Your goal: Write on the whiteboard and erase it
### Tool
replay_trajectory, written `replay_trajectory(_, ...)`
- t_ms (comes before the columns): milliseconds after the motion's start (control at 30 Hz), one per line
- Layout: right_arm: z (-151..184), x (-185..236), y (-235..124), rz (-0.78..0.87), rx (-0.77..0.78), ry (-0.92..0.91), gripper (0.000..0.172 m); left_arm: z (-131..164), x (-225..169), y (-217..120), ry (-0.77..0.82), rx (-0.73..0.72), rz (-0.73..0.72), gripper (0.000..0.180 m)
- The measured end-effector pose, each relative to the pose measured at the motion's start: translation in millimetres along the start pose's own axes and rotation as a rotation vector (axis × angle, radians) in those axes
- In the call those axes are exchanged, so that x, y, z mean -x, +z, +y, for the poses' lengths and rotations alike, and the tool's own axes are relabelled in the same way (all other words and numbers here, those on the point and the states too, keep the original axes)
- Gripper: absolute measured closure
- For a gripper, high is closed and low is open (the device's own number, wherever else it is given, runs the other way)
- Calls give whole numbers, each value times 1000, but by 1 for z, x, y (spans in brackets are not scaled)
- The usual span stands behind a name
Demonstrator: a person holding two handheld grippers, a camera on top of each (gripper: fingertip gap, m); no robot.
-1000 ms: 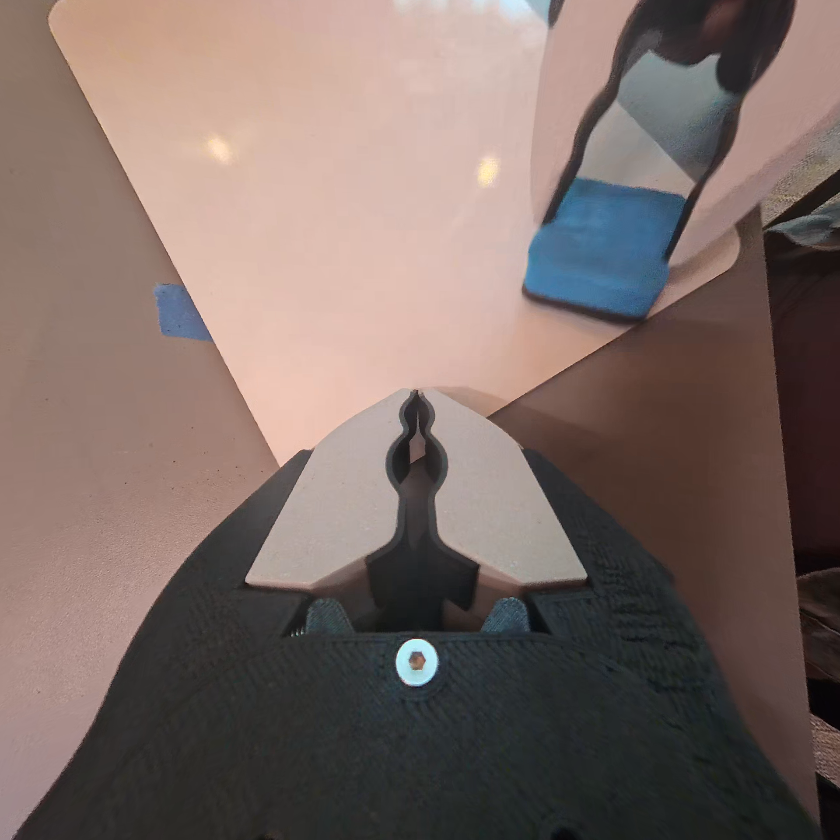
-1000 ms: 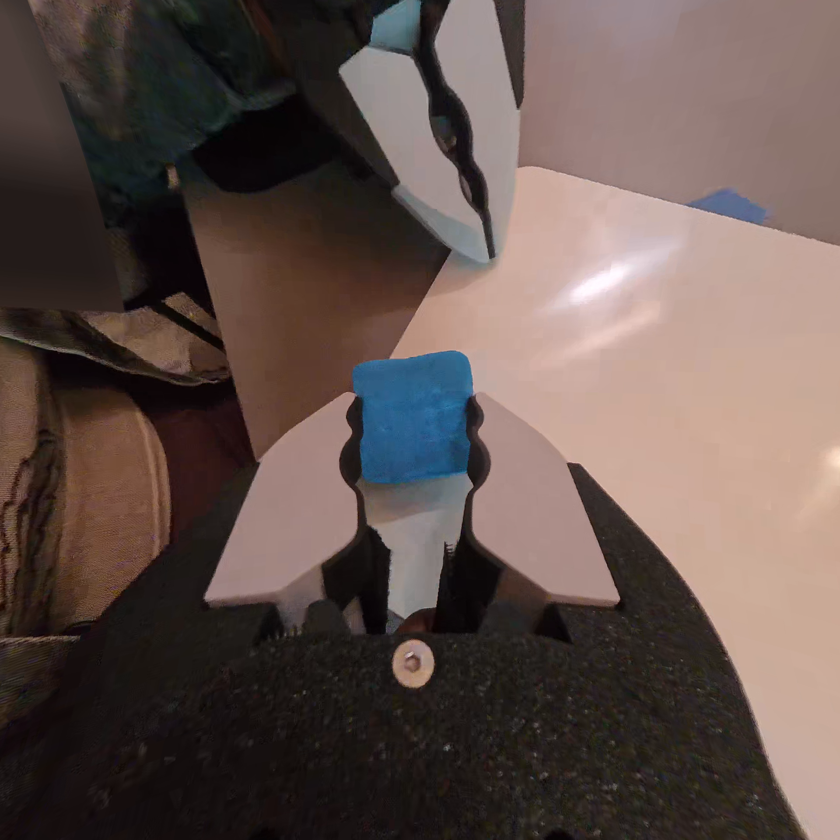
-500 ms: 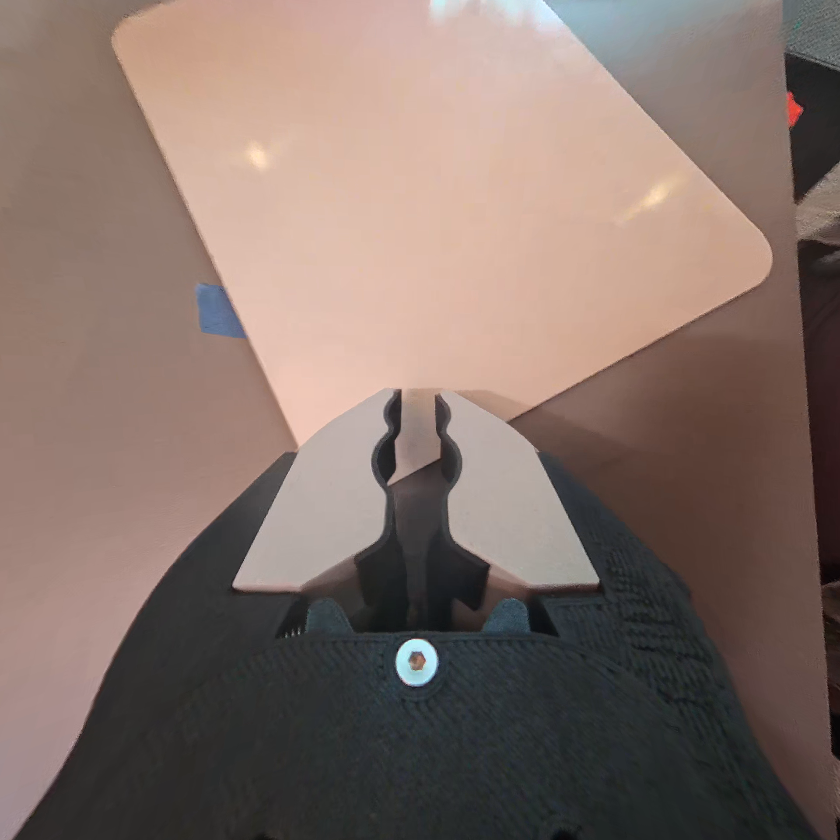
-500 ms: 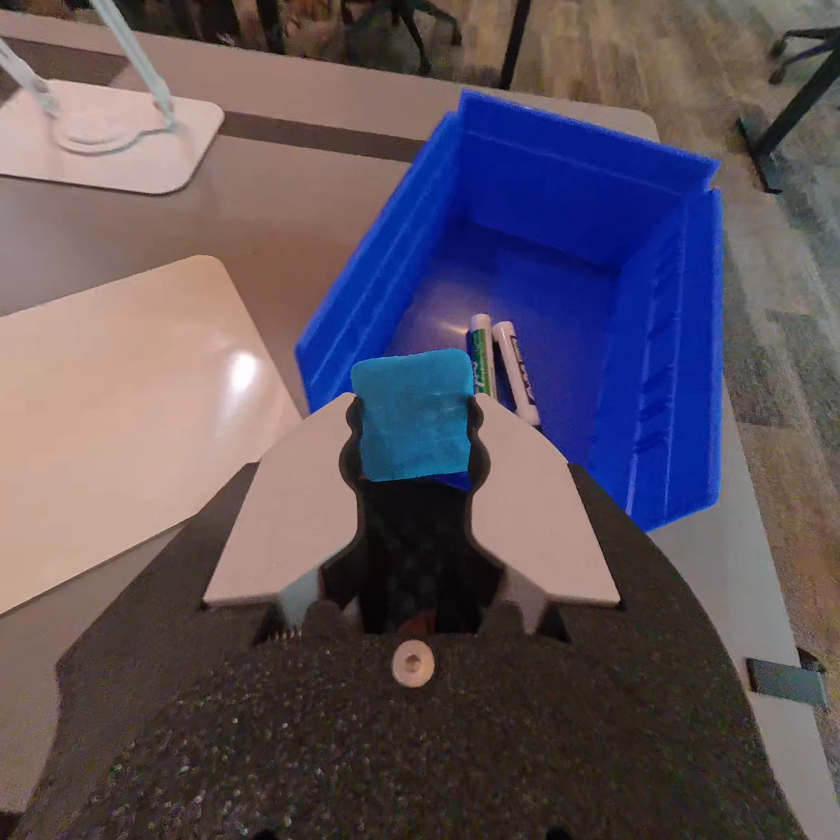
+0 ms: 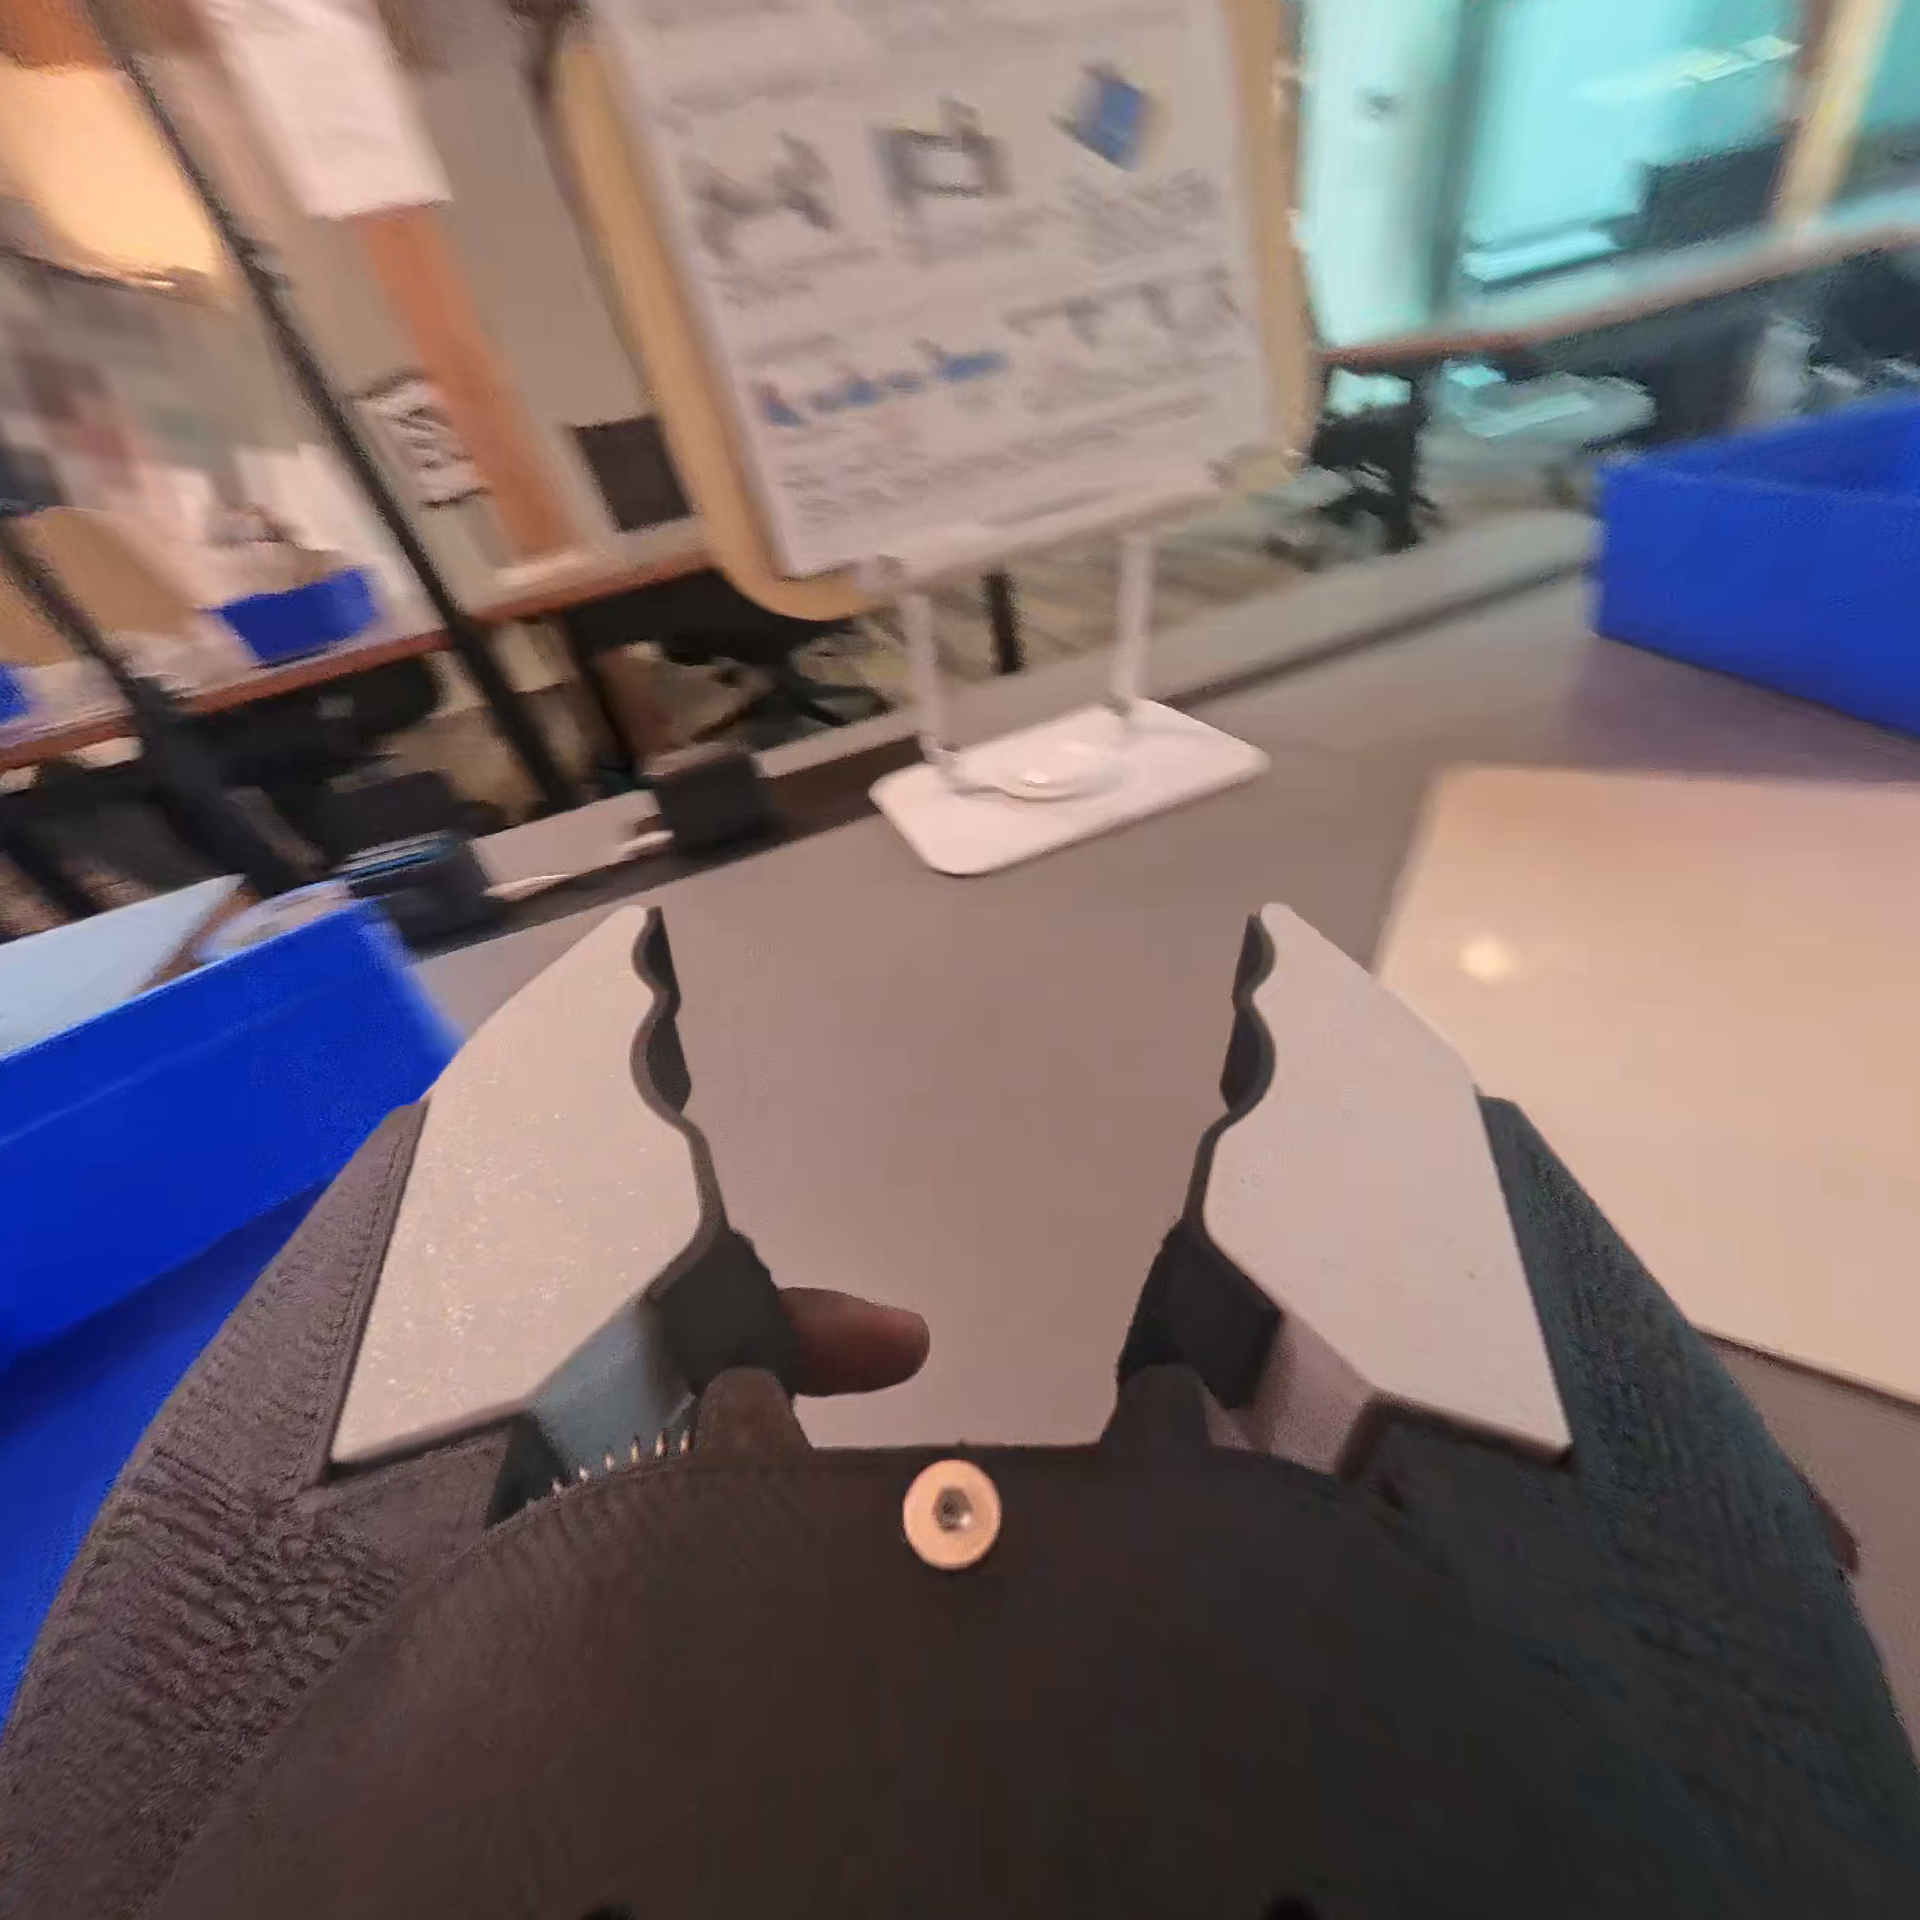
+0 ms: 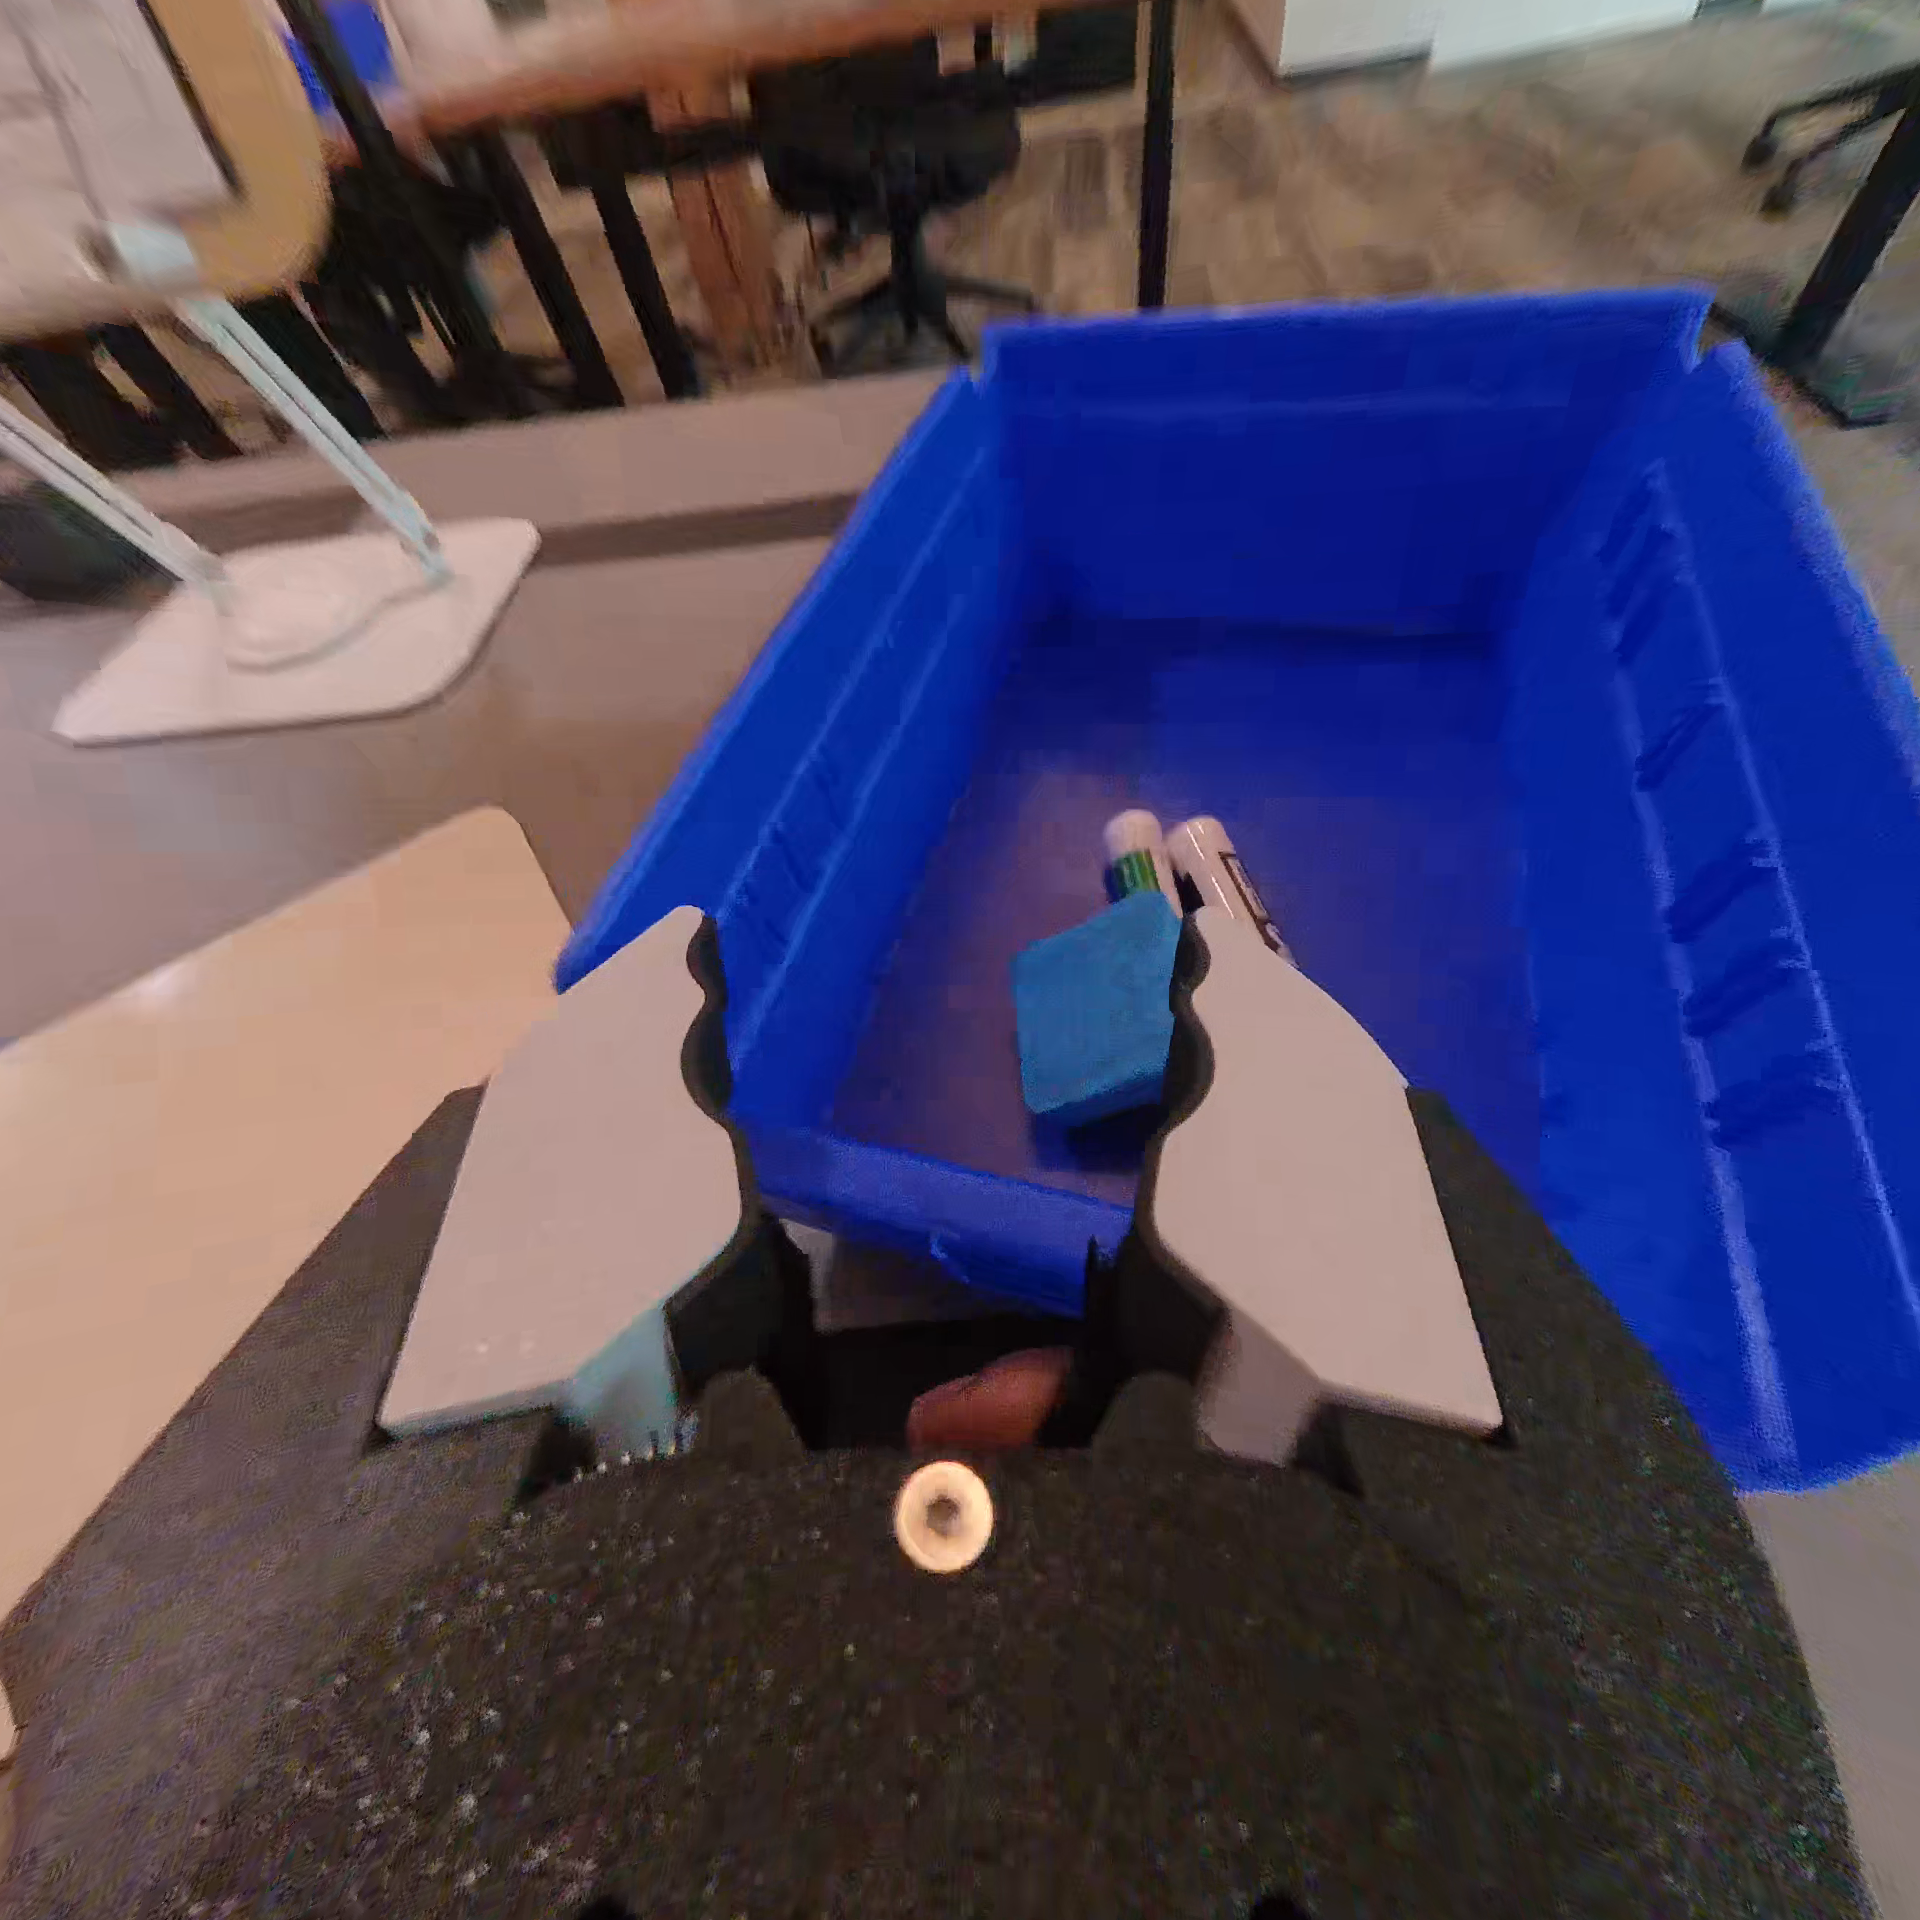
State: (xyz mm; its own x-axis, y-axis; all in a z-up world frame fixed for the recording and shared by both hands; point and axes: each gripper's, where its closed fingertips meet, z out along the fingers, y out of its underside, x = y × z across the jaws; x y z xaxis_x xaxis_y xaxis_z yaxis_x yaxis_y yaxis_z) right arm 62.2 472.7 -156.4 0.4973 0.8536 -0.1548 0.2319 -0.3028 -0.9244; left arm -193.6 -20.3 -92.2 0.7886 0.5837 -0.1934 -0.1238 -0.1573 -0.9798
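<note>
— What's the biggest thing in front of you?

— The grey table (image 5: 935,1091), and on my right the blue bin (image 6: 1351,499) standing on it. Just left of the bin lies the whiteboard (image 6: 239,1039), flat on the table, blank where I can see it.

— And behind it?

— A white stand (image 5: 1070,784) holding up a printed sheet.

— Your grippers?

— My left gripper (image 5: 956,966) hangs over bare table, jaws spread wide, nothing between them. My right gripper (image 6: 945,966) is over the bin's near wall, jaws wide too.

— The eraser?

— The blue eraser (image 6: 1091,1018) is tilted inside the bin, against my right finger only; beside it lie two markers (image 6: 1174,862).
</note>
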Motion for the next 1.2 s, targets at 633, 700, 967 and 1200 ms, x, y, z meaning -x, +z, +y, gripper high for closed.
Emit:
replay_trajectory(633,23,53,38,190,162,-401,157,93,81,-6,20,305,-359,167)
replay_trajectory(700,14,56,32,233,141,-491,162,84,77,-6,30,287,-361,169)
replay_trajectory(967,-15,134,11,-1,-18,-393,164,53,16,20,-11,209,-177,172)
replay_trajectory(1200,17,229,0,-102,-4,-538,164,42,-50,47,34,173,-35,175)
